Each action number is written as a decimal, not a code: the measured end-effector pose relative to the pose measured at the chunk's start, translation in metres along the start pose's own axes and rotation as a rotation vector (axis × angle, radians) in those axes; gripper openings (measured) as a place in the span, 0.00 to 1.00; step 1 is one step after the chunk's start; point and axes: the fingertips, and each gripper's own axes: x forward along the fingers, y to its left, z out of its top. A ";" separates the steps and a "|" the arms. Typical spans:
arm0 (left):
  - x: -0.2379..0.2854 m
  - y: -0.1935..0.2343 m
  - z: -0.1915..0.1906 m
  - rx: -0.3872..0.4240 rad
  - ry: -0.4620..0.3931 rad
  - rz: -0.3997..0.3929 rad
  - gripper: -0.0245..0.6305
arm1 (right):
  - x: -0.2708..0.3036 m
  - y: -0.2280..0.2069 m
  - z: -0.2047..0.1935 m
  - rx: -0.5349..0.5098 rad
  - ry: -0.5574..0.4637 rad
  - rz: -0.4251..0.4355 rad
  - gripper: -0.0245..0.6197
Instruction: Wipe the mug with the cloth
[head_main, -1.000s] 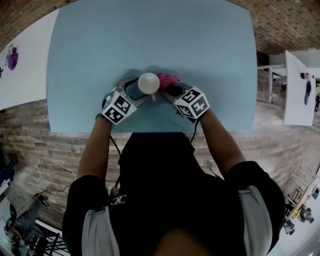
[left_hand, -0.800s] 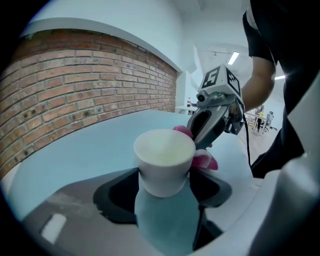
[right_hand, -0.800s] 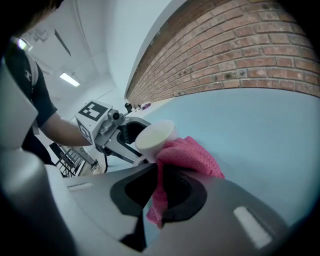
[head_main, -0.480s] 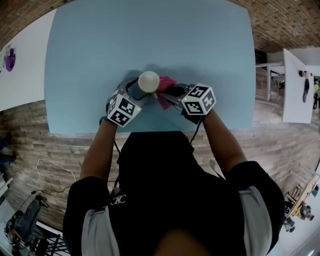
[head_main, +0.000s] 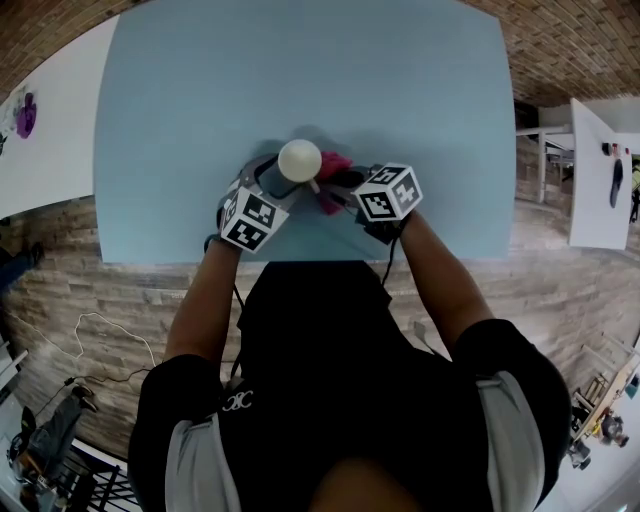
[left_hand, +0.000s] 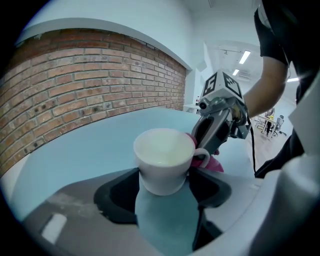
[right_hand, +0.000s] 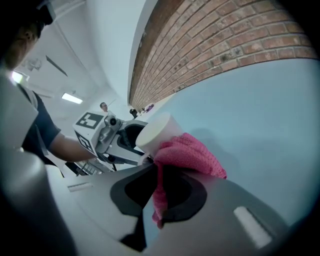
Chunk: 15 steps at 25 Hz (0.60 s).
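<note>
Above the desk (head_main: 300, 60), left gripper (left_hand: 164, 181) jaws clamp white mug (left_hand: 162, 155), right gripper (right_hand: 159, 187) jaws pinch pink cloth (right_hand: 189, 152) (at handle); rub firmly, mug steady.

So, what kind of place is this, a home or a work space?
Most likely a lab or workshop, not a home: a bare light-blue table stands before a brick wall, loose cables lie on the floor, and strip lights hang overhead.

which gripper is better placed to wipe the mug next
Right: the right gripper holds the pink cloth, bunched against the white mug near its handle. The left gripper is clamped on the white mug, steadying it.
</note>
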 end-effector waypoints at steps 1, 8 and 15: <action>0.000 0.000 0.000 -0.003 0.001 0.004 0.54 | -0.003 0.003 0.004 0.031 -0.022 0.020 0.10; -0.001 0.000 -0.001 -0.024 0.004 0.016 0.54 | -0.008 0.005 0.016 0.221 -0.110 0.114 0.10; 0.000 0.000 0.000 -0.042 0.012 0.028 0.54 | 0.008 -0.012 0.002 0.415 -0.054 0.075 0.10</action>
